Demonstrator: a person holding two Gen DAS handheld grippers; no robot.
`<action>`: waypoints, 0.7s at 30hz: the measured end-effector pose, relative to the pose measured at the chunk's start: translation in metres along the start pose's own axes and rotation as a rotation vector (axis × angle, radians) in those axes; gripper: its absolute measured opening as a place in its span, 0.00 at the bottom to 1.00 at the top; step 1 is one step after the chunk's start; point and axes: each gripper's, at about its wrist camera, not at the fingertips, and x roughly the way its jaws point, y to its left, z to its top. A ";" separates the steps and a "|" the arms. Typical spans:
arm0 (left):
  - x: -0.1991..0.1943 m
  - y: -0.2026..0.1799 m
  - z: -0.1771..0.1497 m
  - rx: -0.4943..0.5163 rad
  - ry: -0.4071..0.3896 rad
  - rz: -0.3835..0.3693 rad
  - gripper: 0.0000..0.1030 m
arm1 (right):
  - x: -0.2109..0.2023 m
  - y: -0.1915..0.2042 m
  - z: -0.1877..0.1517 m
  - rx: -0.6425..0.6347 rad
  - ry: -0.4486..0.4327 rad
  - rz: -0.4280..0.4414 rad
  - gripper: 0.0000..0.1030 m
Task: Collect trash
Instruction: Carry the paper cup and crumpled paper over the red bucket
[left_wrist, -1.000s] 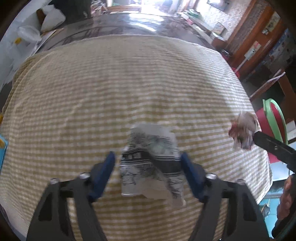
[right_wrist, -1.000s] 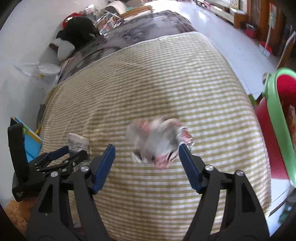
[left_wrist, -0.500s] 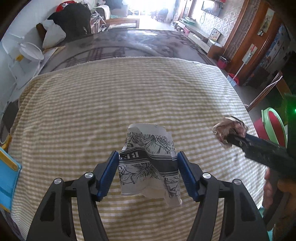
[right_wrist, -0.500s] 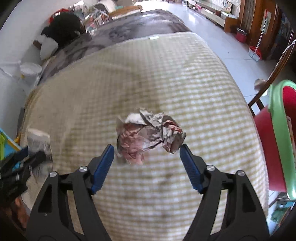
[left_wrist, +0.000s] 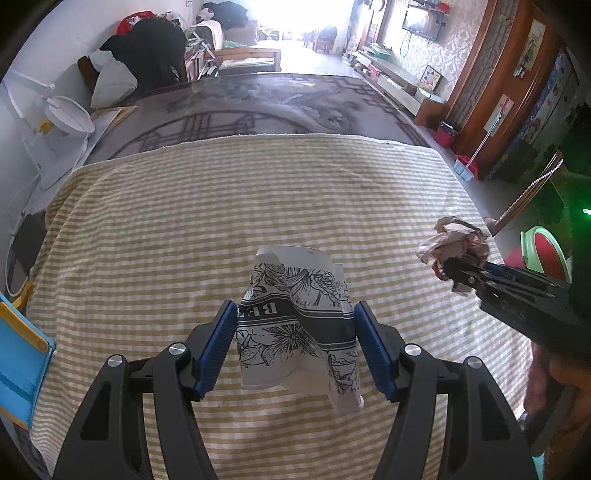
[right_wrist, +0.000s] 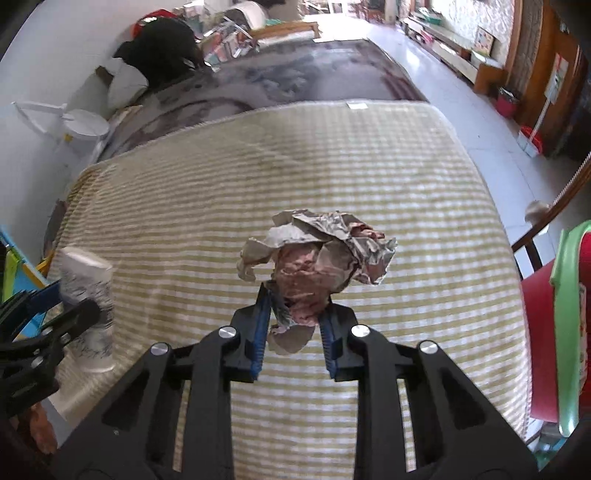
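Observation:
My left gripper (left_wrist: 295, 332) is shut on a crushed paper cup (left_wrist: 295, 317) with a black floral print and holds it above the striped cloth. The cup also shows at the left of the right wrist view (right_wrist: 88, 306). My right gripper (right_wrist: 295, 328) is shut on a crumpled pinkish paper ball (right_wrist: 317, 258) and holds it above the cloth. The ball also shows at the right of the left wrist view (left_wrist: 454, 247), in the right gripper's fingers (left_wrist: 465, 273).
A yellow-and-white striped cloth (left_wrist: 221, 221) covers the near part of a dark glass table (left_wrist: 258, 107). A red bin with a green rim (right_wrist: 554, 295) stands off the table's right edge. A blue object (left_wrist: 14, 365) sits at the left edge.
My right gripper has closed on the paper ball and lifted it. My left gripper has tightened on the cup and raised it; both views now sit higher above the cloth.

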 end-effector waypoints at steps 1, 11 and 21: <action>0.000 0.000 0.001 -0.003 -0.001 -0.001 0.60 | -0.007 0.003 -0.001 -0.015 -0.010 0.004 0.24; -0.009 -0.026 0.017 0.005 -0.039 -0.012 0.60 | -0.065 -0.005 -0.010 -0.015 -0.083 0.047 0.24; -0.023 -0.074 0.025 0.028 -0.090 -0.009 0.60 | -0.102 -0.033 -0.003 -0.049 -0.163 0.069 0.24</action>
